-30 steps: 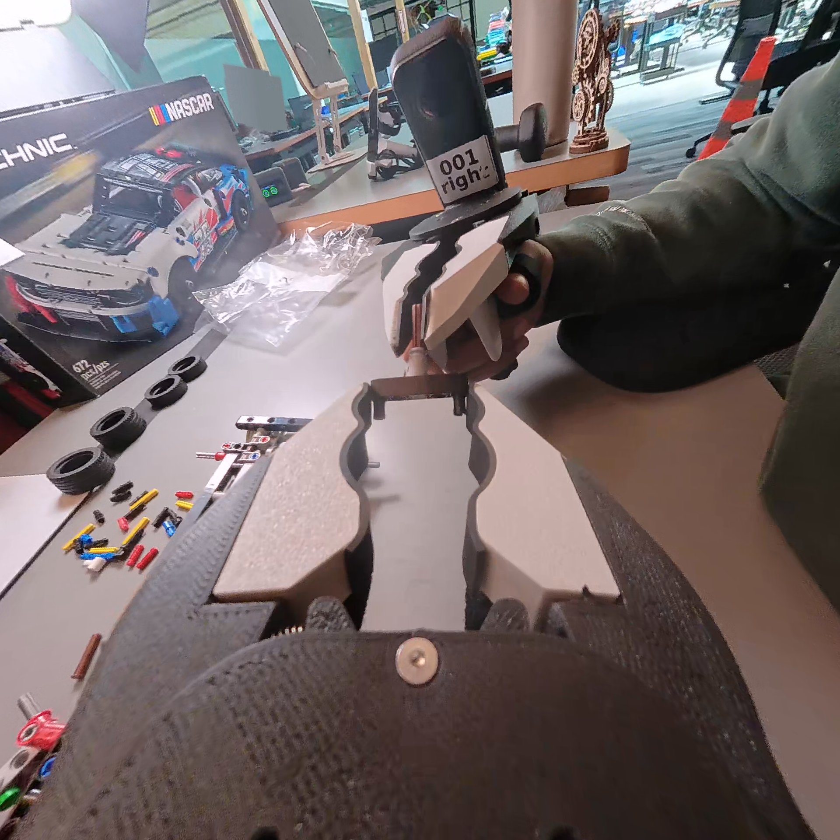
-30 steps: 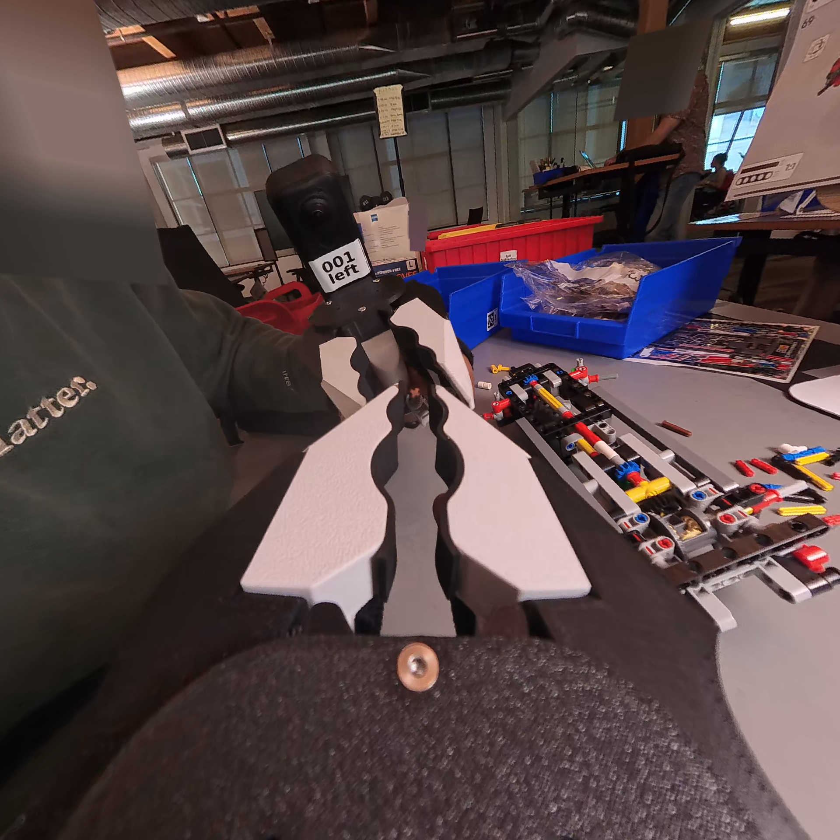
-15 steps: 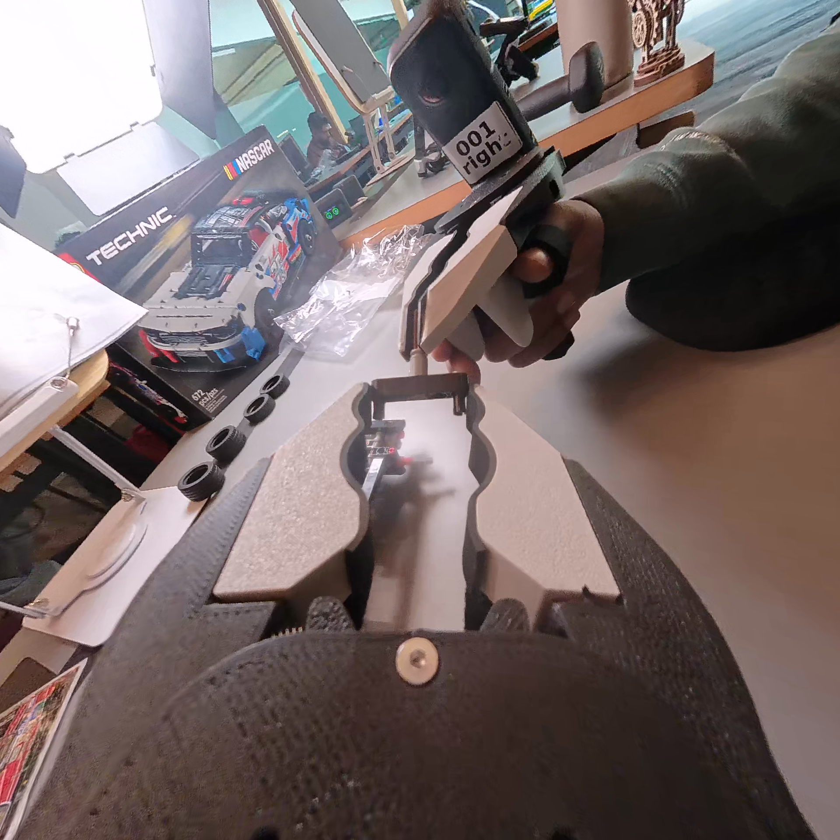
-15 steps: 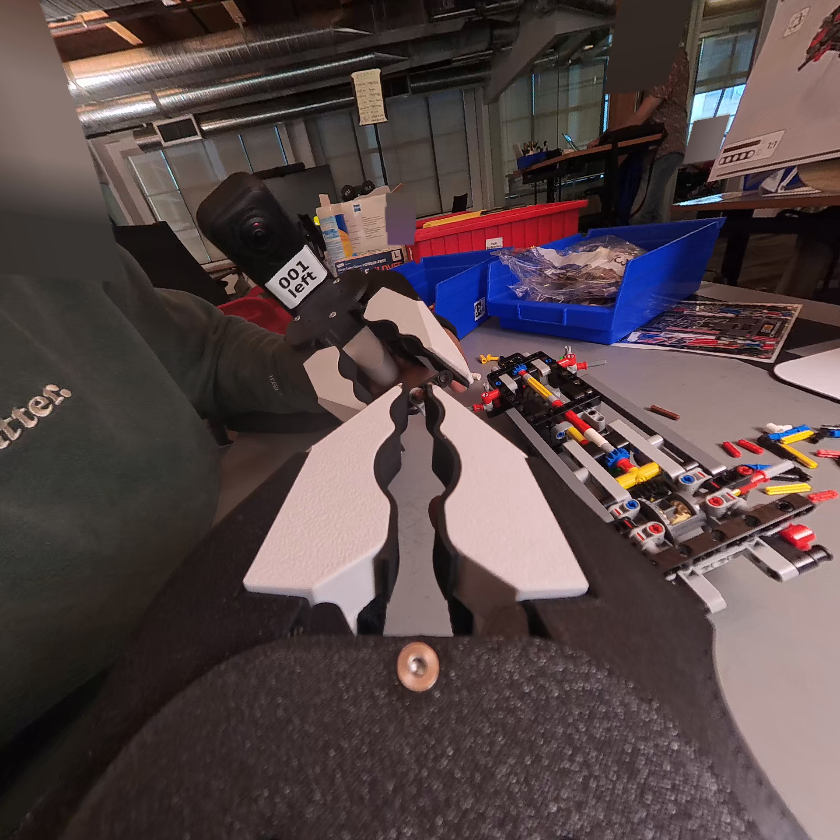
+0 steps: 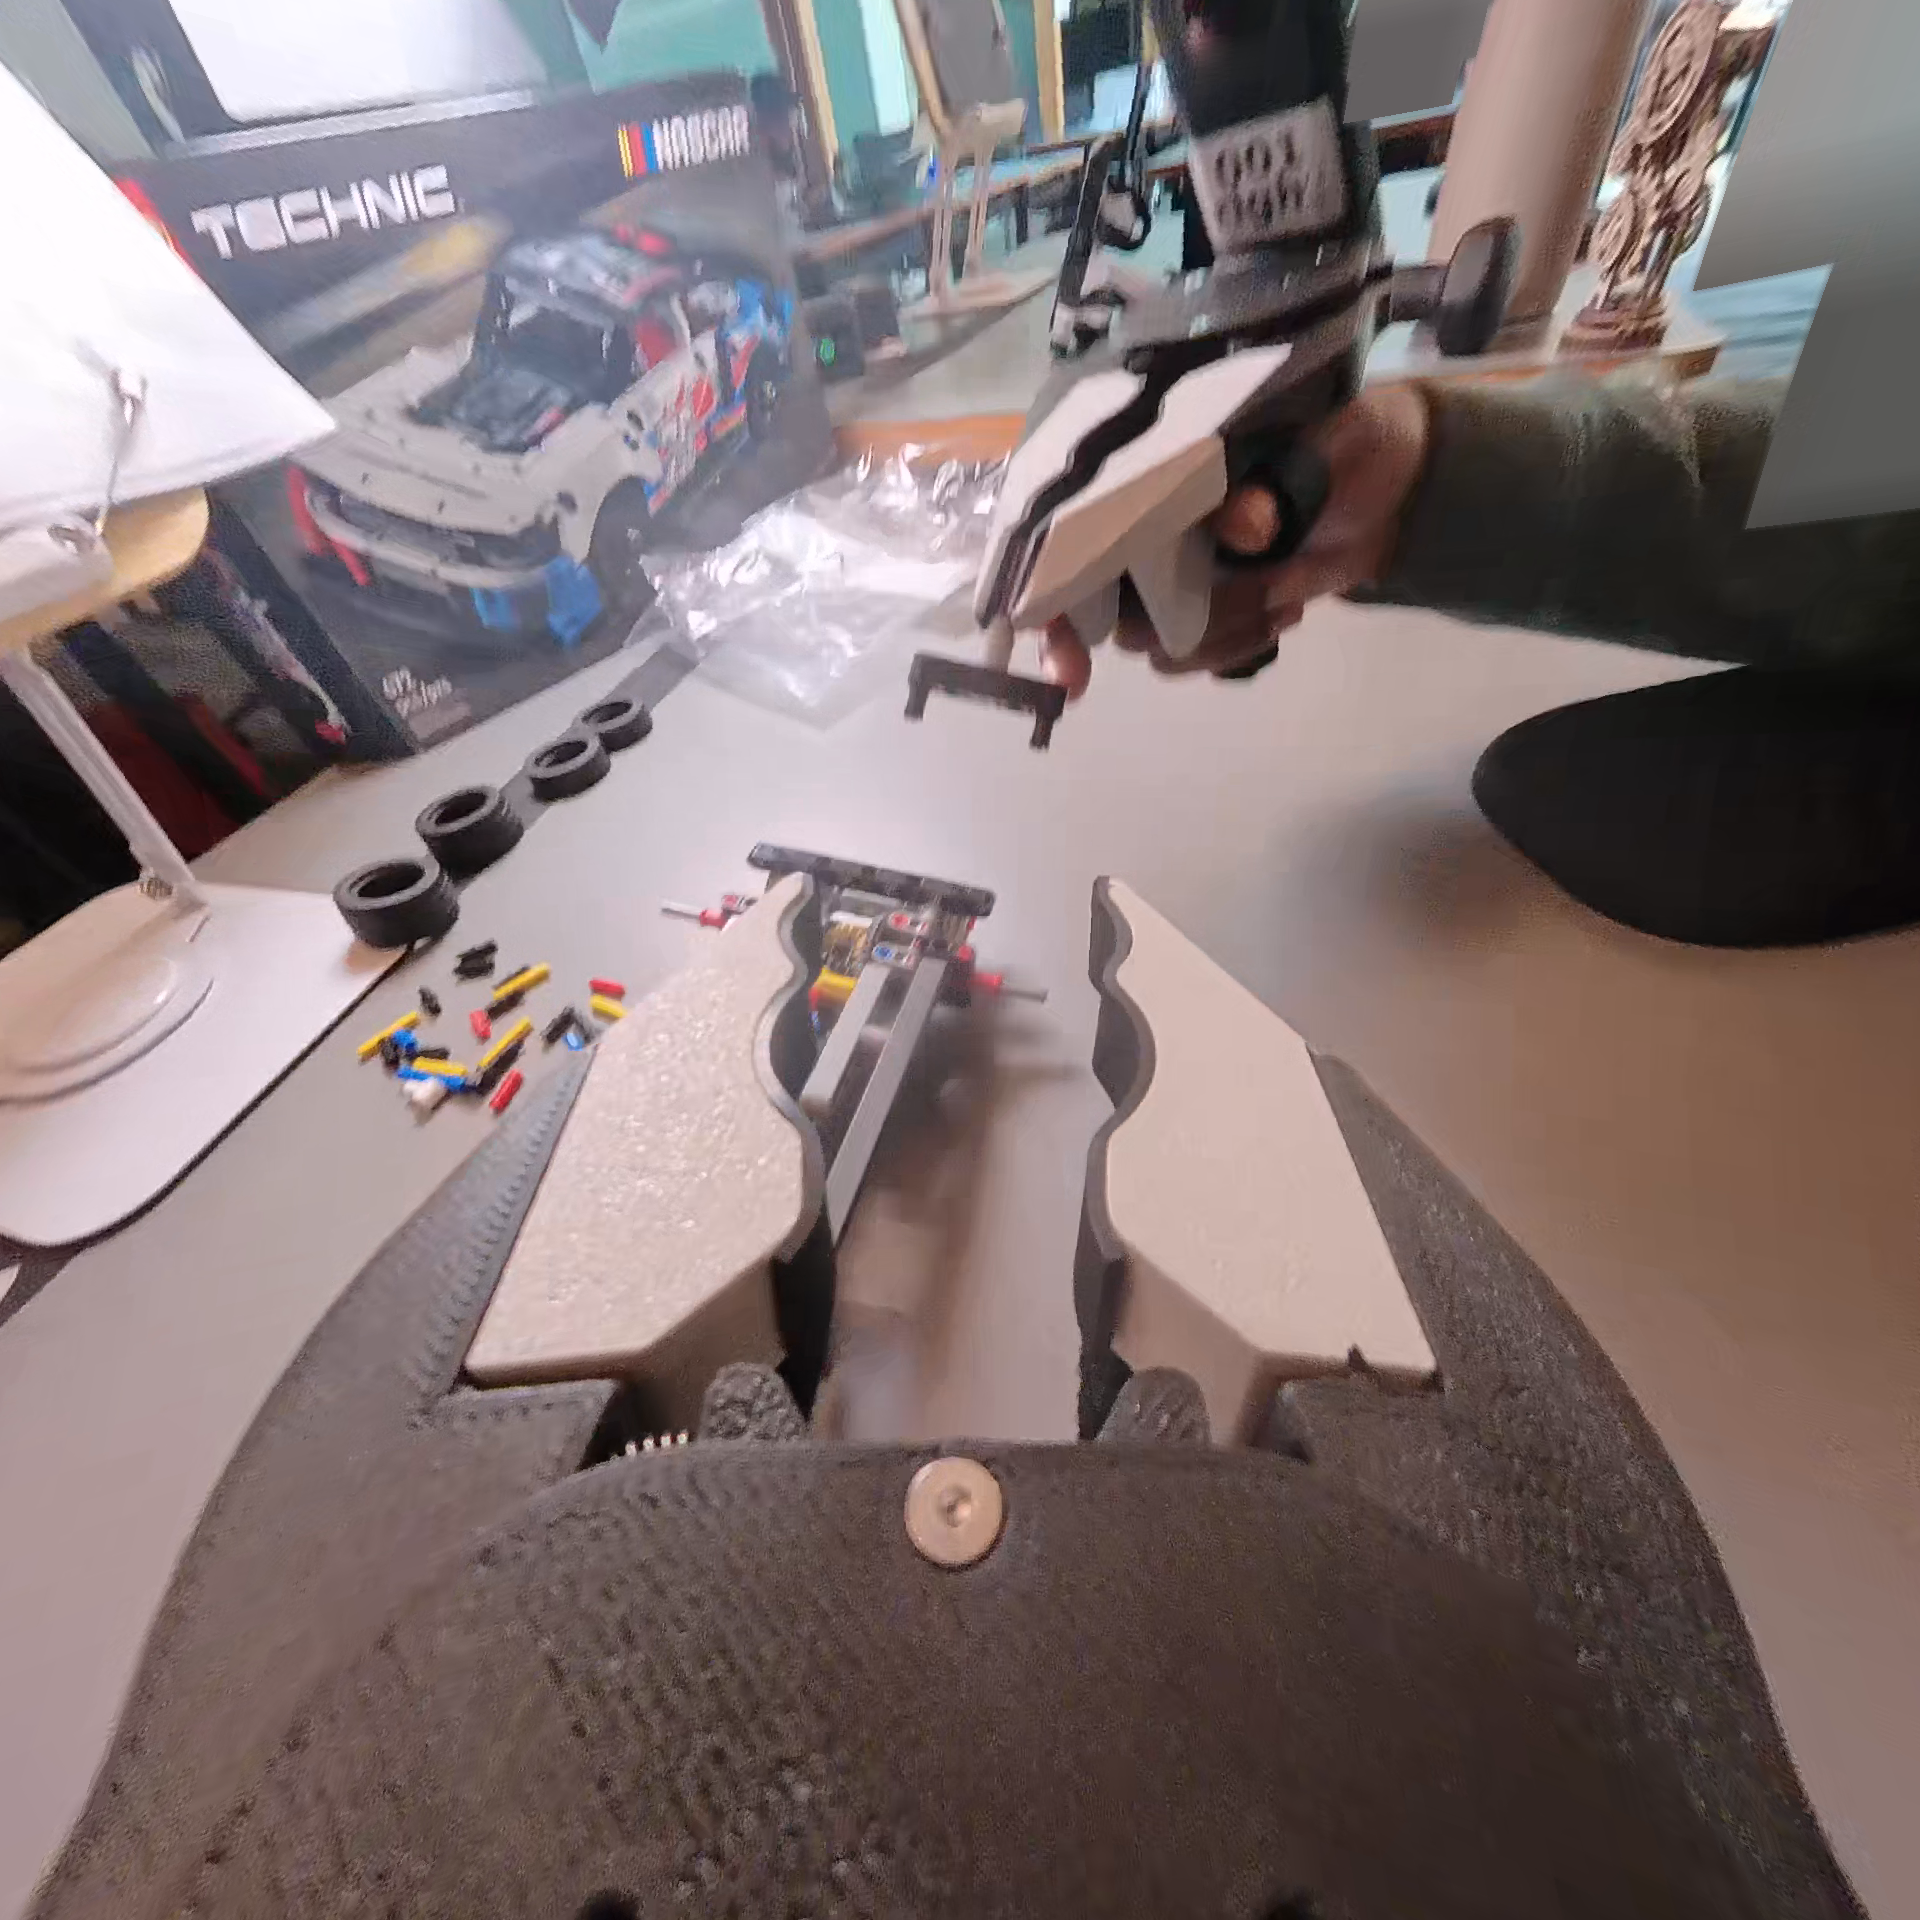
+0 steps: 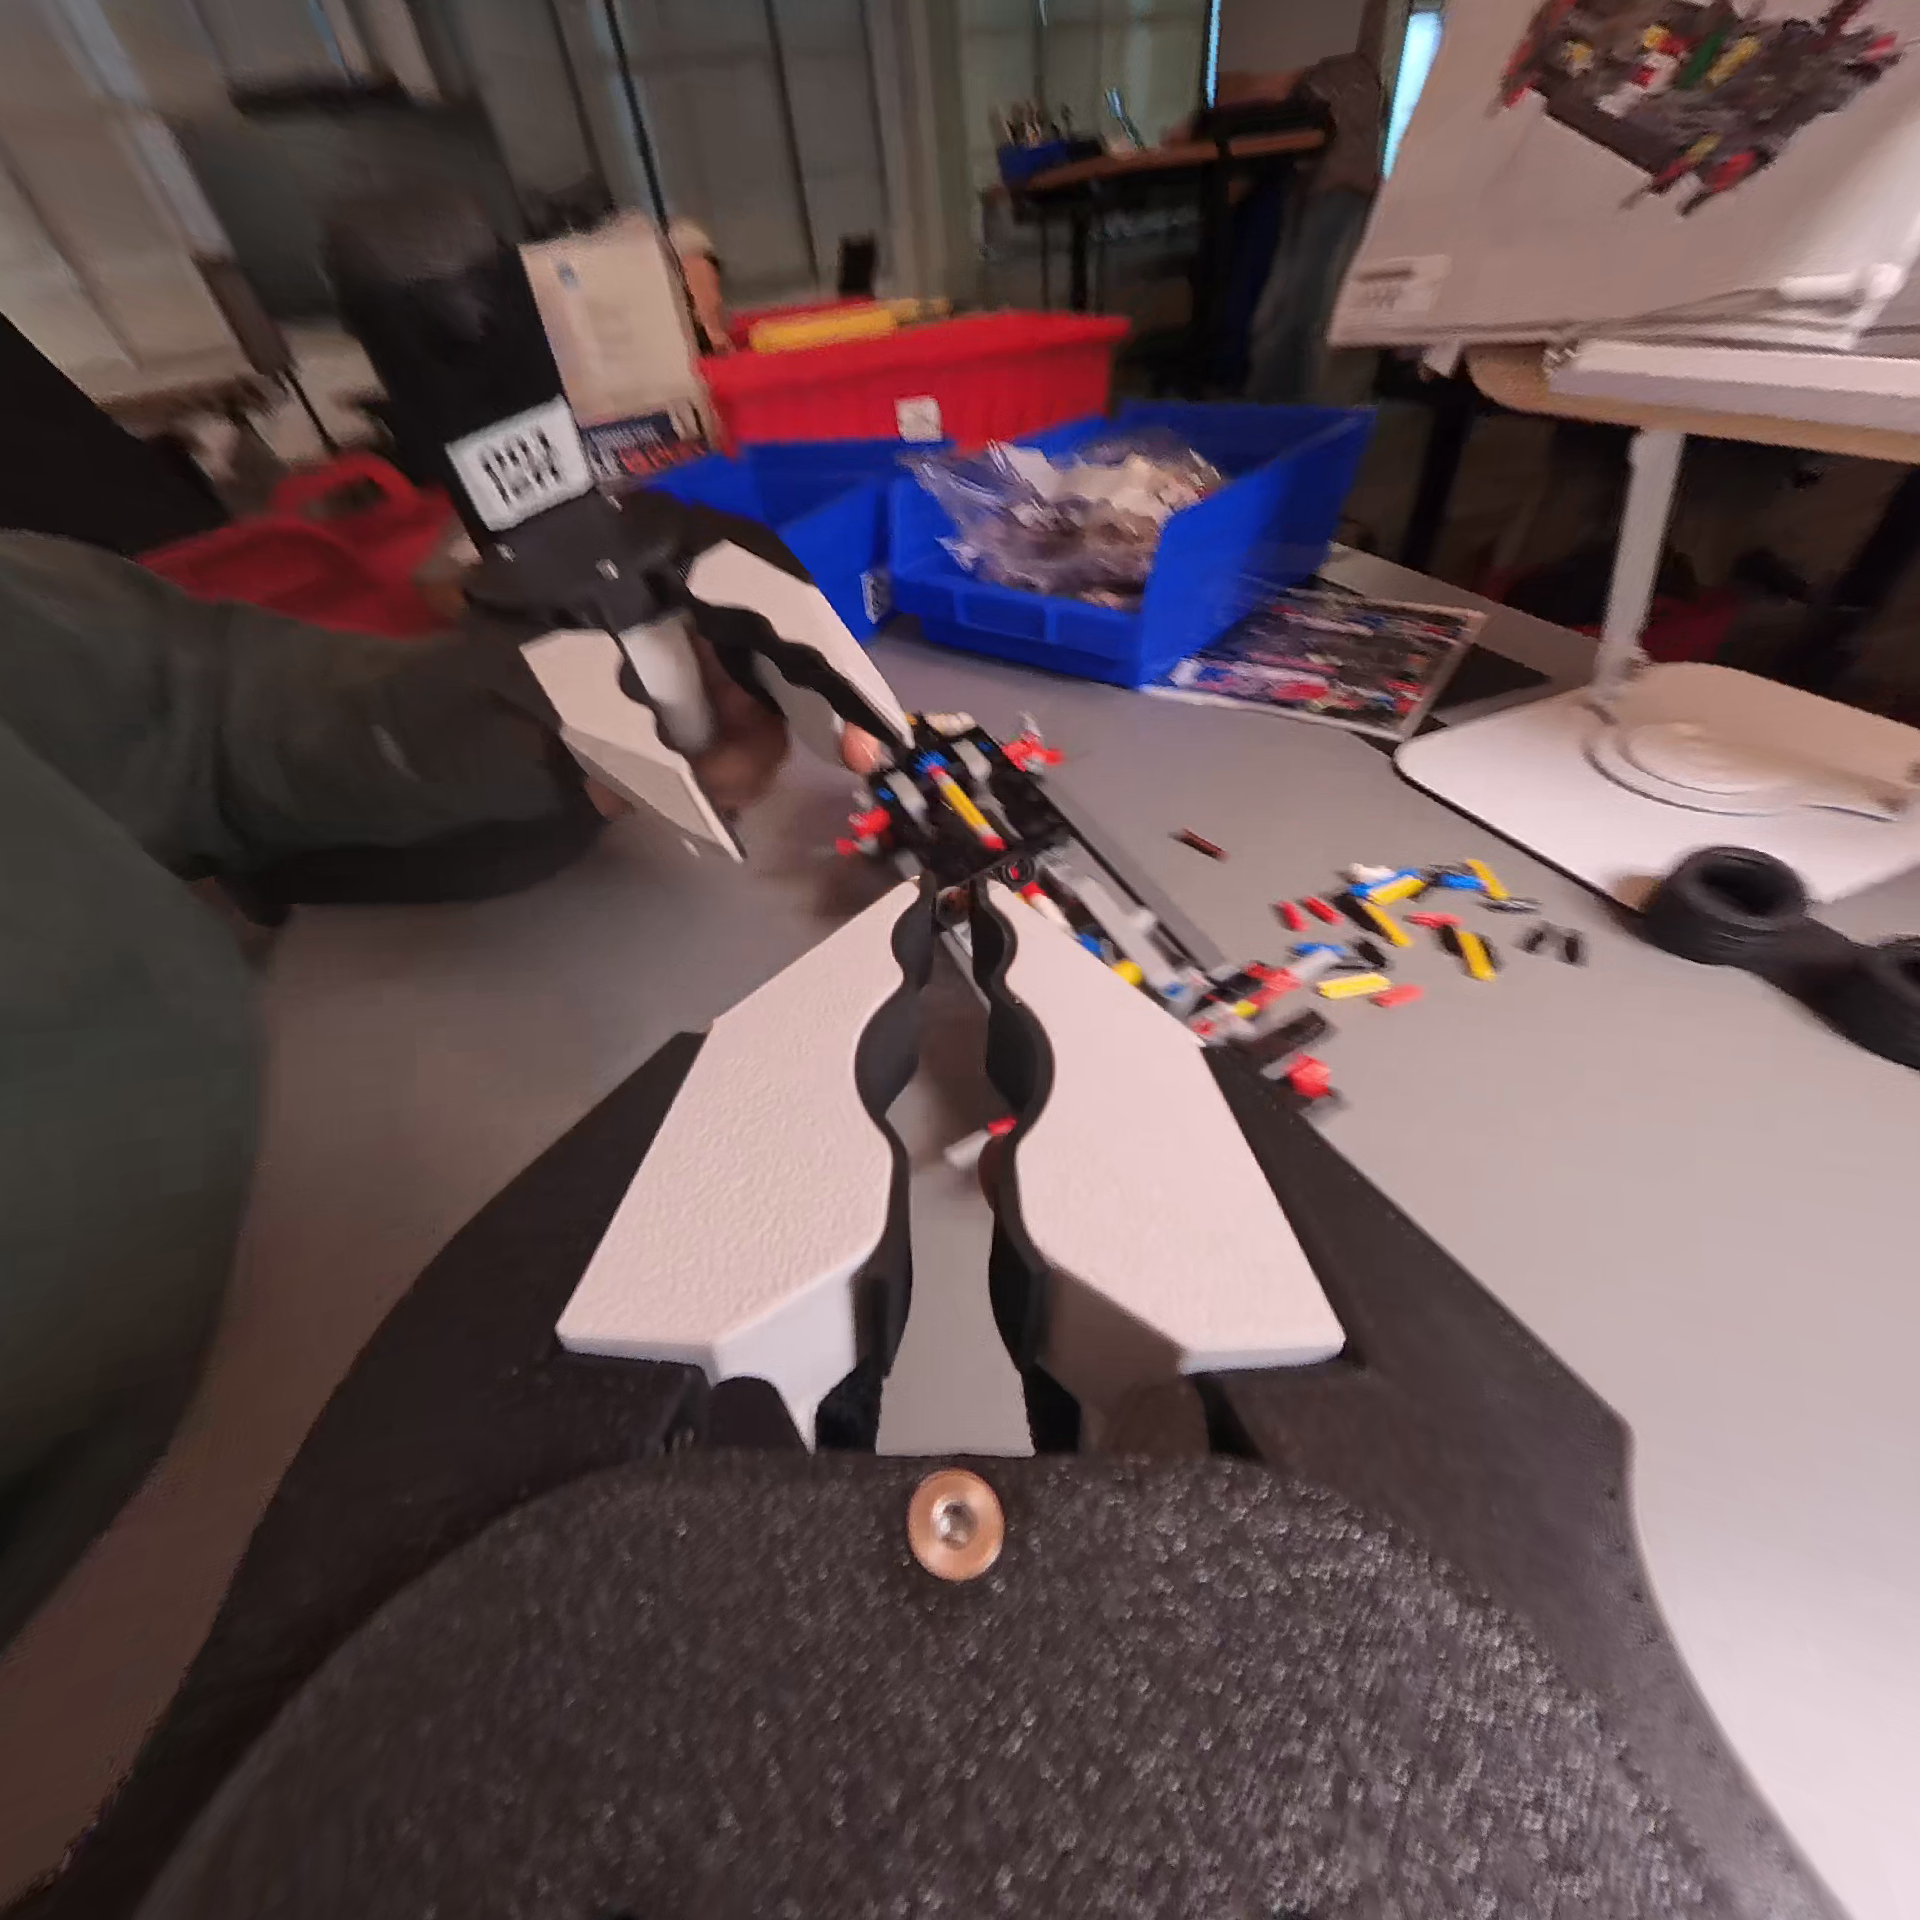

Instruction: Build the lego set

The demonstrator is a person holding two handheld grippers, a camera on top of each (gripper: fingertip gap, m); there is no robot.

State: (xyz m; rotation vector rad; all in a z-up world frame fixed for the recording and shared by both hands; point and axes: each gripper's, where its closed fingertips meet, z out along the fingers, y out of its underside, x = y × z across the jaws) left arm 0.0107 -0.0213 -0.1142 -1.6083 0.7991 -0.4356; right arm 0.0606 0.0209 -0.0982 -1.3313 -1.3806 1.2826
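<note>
Left gripper (image 5: 945,914) has released the black bracket (image 5: 982,691), jaws now spread over the chassis (image 5: 883,997) on the bench (image 5: 1247,883); right gripper (image 6: 951,894) pinches the bracket aloft, probably for fitting.

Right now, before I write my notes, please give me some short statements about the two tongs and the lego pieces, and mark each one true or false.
The left tongs are open and empty. True.
The right tongs are wide open. False: they are shut on the black U-shaped lego bracket.
Four black rubber tyres lie in a row on the grey table. True.
The long grey-and-black lego chassis sits in the blue plastic bin. False: it lies on the table.
</note>
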